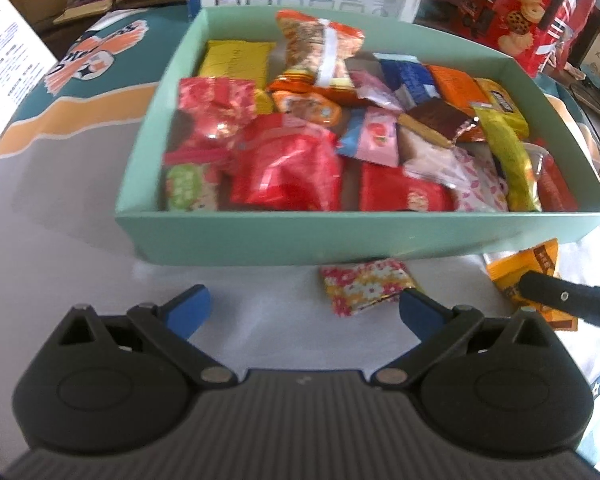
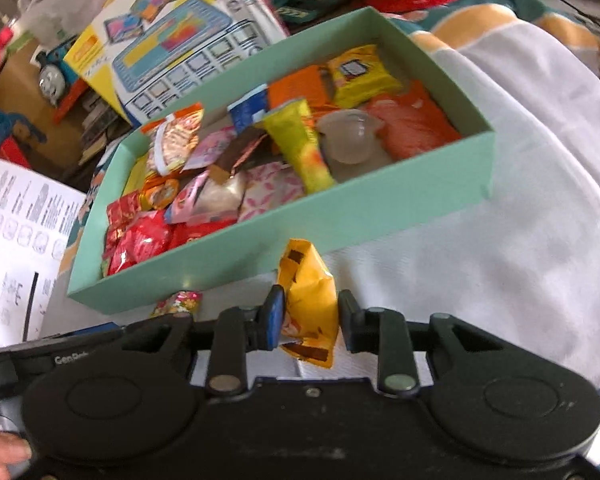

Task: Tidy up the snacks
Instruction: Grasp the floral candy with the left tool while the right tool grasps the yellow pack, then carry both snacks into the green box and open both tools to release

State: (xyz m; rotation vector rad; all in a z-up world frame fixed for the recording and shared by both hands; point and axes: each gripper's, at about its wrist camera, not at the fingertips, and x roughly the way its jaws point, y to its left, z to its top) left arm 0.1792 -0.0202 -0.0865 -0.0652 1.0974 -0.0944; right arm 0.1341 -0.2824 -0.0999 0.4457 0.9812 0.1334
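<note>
**Snacks mostly boxed, two packets left outside**

Snacks [image 1: 284, 160] fill the mint-green box [image 1: 300, 236], which sits on a white cloth [image 2: 520, 240] over the worktop, piled loosely rather than in rows. Two remain outside, by its near wall: a floral packet [image 1: 366, 286] lying flat, and an orange packet [image 2: 310, 304] standing crumpled between the pads of the right tool [image 2: 309, 316]. That tool is clenched on the orange packet, pinched near its lower half, probably so it can be lifted over the wall into the box. The left tool [image 1: 304, 312] hangs released and empty, jaws wide, just short of the floral packet, likely its next pick. Print on the wrappers is too blurred to read, and the orange packet's lower edge is cut off behind the tool.
</note>
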